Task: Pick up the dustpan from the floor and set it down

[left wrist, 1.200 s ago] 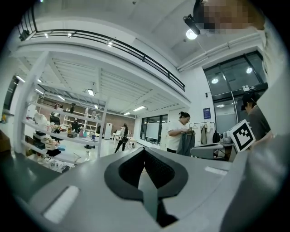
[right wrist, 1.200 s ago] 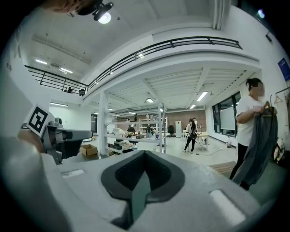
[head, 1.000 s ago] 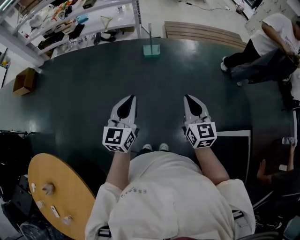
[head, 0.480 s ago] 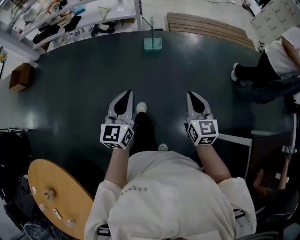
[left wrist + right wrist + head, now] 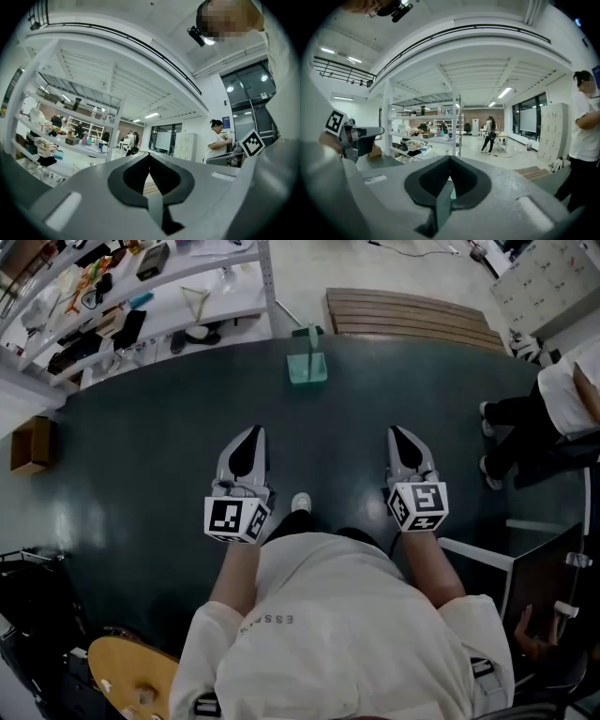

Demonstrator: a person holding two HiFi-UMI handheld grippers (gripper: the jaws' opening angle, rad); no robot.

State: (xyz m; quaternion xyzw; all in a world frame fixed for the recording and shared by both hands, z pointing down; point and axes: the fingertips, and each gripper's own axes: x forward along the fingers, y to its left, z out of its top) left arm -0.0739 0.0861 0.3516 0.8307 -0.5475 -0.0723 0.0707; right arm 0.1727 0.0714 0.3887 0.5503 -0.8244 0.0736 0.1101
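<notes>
Dustpan (image 5: 307, 367): translucent pale green.
Floor (image 5: 141, 451): dark green.
Left gripper (image 5: 255, 435): grey, black-and-white marker squares.
Right gripper (image 5: 397, 435): grey, black-and-white marker squares.
Shirt (image 5: 328, 624): cream.

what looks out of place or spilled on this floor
Nothing looks spilled, tipped or damaged. The teal dustpan stands by itself near the far edge of the dark floor, with its handle up.

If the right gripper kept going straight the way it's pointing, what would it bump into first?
Probably the teal plastic dustpan: in the right gripper view it peeks out just behind the tips of the shut right gripper. Only bare dark green floor lies before it, though depth is hard to judge.
</notes>
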